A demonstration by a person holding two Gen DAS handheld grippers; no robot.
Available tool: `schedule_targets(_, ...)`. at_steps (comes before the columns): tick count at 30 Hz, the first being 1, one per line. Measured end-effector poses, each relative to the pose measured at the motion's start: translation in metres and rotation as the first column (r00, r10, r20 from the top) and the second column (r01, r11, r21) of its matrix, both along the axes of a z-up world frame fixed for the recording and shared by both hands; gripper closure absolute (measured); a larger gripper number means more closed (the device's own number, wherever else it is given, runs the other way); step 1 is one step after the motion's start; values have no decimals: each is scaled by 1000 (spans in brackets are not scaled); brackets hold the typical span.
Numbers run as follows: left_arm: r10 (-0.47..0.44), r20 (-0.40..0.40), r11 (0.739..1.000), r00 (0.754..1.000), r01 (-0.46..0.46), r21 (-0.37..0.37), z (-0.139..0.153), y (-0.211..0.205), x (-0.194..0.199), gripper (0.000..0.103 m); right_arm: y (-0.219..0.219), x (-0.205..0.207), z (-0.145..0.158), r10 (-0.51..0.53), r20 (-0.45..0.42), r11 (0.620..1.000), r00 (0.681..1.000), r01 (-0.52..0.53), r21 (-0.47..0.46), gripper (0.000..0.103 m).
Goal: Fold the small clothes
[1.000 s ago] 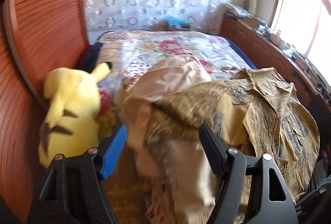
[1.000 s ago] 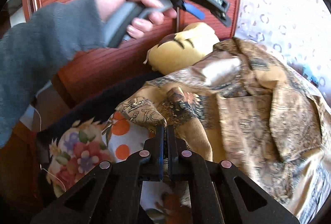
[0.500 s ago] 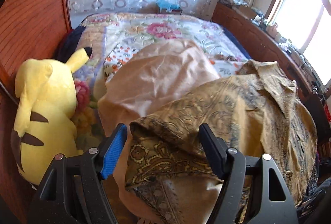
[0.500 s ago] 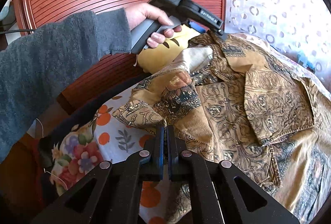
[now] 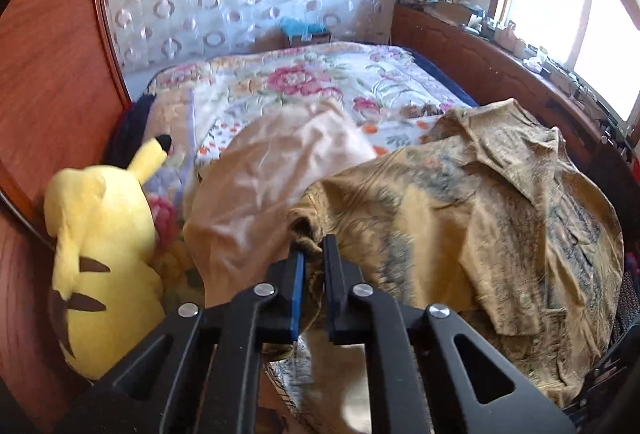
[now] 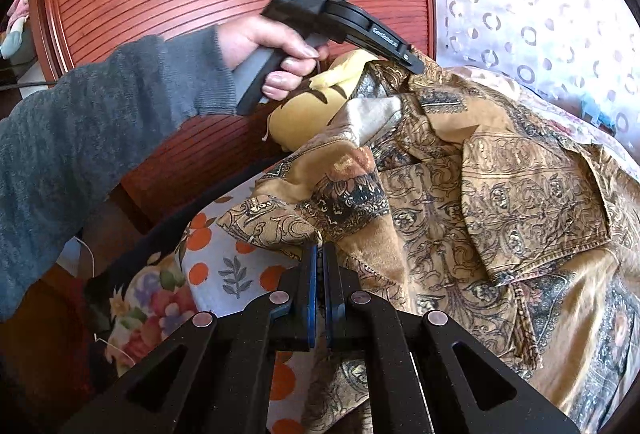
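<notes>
A tan paisley-print shirt (image 5: 460, 218) lies bunched and partly lifted over the flowered bedspread (image 5: 320, 81). In the left wrist view my left gripper (image 5: 314, 246) has its jaws closing on a rolled edge of the shirt, and the fabric is pinched between the pads. From the right wrist view, my right gripper (image 6: 319, 250) is shut on a lower corner of the same shirt (image 6: 480, 201). There the left gripper (image 6: 416, 67), held by a hand (image 6: 276, 45) in a grey sleeve, bites the shirt's far upper edge. A plain beige cloth (image 5: 280, 169) lies under the shirt.
A yellow plush toy (image 5: 100, 234) leans against the red wooden headboard (image 5: 48, 73) at the left of the bed. A wooden ledge (image 5: 500, 61) with small items runs under the window on the right. The far half of the bedspread holds no clothes.
My left gripper went from wide open to shut on the shirt's edge, after moving in over the fabric. The right gripper stayed shut on its corner and the shirt spread out wider.
</notes>
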State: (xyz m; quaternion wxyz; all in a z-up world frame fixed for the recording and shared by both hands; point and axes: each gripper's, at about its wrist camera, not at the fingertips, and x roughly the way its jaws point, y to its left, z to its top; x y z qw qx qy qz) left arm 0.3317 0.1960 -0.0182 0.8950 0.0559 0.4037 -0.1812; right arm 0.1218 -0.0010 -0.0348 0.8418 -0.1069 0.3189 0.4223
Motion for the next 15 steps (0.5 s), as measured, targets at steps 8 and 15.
schedule_targets(8,-21,105,997,994,12,82,57,-61,-26,99,-50,-8,20,-65,49,995,997,61,77,101)
schedule_targets(15,-101,156,990,983,84,111,101,-156,-34,99,-135,-26,43,-200,97,970,975,184,158,101)
